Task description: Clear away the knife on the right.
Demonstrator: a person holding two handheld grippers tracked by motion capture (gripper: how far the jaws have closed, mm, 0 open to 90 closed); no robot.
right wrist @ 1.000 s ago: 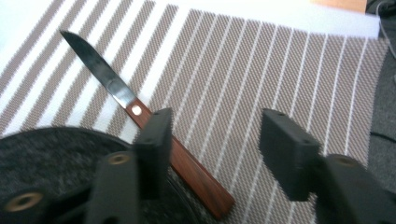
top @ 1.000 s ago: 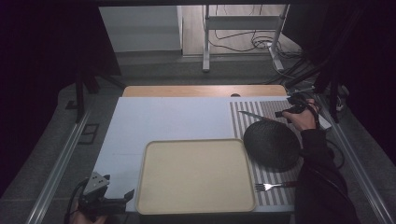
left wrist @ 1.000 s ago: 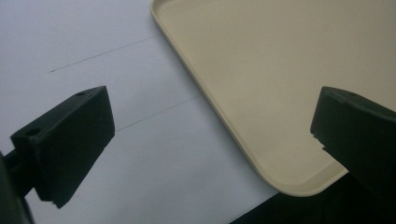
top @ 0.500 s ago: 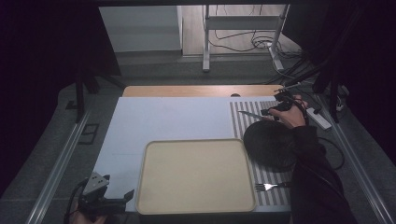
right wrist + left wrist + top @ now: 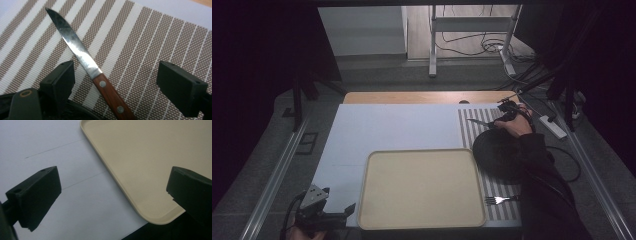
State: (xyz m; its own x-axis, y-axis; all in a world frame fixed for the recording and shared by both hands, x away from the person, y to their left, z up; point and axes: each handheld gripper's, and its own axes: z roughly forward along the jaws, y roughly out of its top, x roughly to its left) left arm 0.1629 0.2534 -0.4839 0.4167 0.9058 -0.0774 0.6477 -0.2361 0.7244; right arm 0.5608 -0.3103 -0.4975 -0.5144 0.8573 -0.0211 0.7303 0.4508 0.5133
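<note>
A knife (image 5: 97, 75) with a steel blade and a riveted wooden handle lies flat on the striped placemat (image 5: 150, 37), blade pointing away from me. My right gripper (image 5: 115, 86) stands open, one jaw on either side of the handle without touching it. From above, the knife (image 5: 477, 121) lies at the mat's far end with the right gripper (image 5: 498, 119) just behind its handle. My left gripper (image 5: 346, 212) is open at the table's near left corner. In its own view, the left gripper (image 5: 112, 195) frames the corner of the beige tray (image 5: 150, 165).
A black plate (image 5: 499, 155) rests on the placemat (image 5: 469, 132) just right of the beige tray (image 5: 422, 187); its rim (image 5: 75, 112) lies close under my right jaws. A fork (image 5: 499, 200) lies near the mat's front edge. The pale table sheet (image 5: 397, 125) stretches left.
My right hand and gripper have moved left from the table's far right edge to the knife's handle. The left gripper has stayed where it was.
</note>
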